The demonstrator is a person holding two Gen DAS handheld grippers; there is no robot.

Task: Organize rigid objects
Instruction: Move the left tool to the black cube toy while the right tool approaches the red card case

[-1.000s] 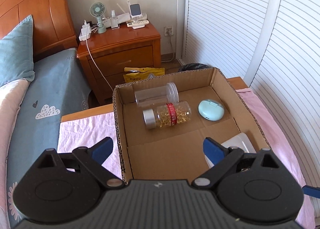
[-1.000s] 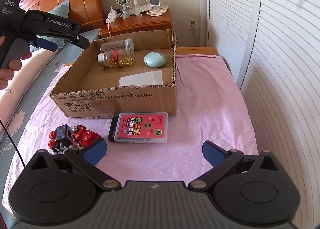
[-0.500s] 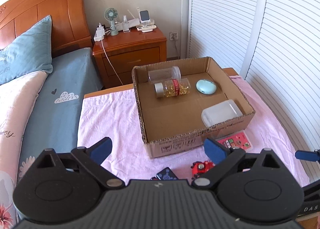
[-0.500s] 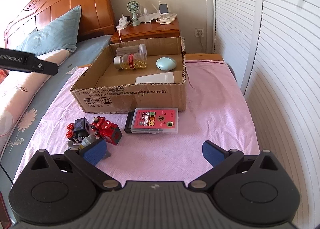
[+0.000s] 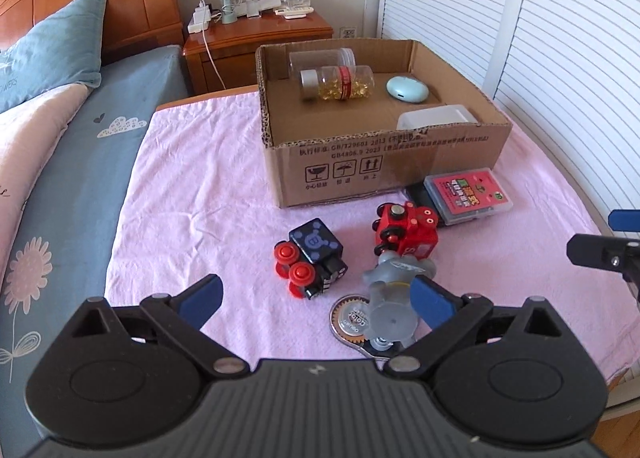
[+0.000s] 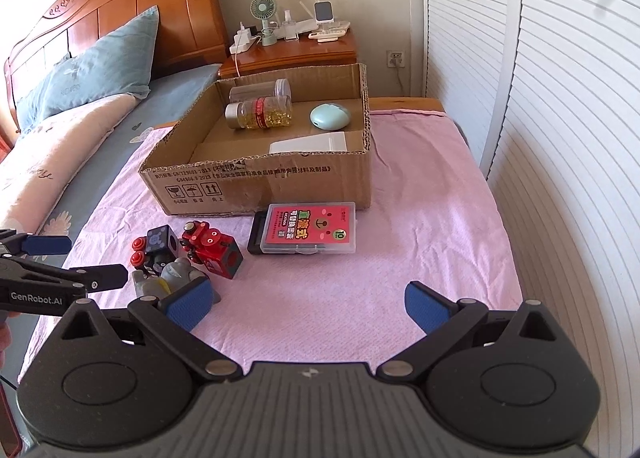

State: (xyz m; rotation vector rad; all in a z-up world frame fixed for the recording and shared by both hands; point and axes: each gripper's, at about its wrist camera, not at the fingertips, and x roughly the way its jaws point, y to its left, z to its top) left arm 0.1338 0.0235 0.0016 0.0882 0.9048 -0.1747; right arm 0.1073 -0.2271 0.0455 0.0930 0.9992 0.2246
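Observation:
A cardboard box (image 5: pixel 384 162) (image 6: pixel 256 186) sits on the pink cloth and holds a clear jar (image 5: pixel 322 58), a capsule bottle (image 5: pixel 340 83), a mint oval case (image 5: pixel 407 89) and a white container (image 5: pixel 436 118). In front of it lie a red card case (image 5: pixel 468 194) (image 6: pixel 310 228), a red toy robot (image 5: pixel 406 228) (image 6: pixel 210 244), a black cube toy with red wheels (image 5: pixel 312 258) (image 6: pixel 156 244), a grey figure (image 5: pixel 394 290) (image 6: pixel 172 278) and a round metal tin (image 5: pixel 352 324). My left gripper (image 5: pixel 316 298) is open, low over the toys. My right gripper (image 6: pixel 308 304) is open and empty, above bare cloth.
A bed with blue pillow (image 5: pixel 52 58) and floral bedding lies on the left. A wooden nightstand (image 5: pixel 256 42) with a fan and chargers stands behind the box. White louvred doors (image 5: pixel 540 38) run along the right. The pink cloth (image 6: pixel 420 238) has bare room right of the card case.
My left gripper has pulled back from over the box and come down low in front of it, over the toys. My right gripper drew back slightly. Both stay open.

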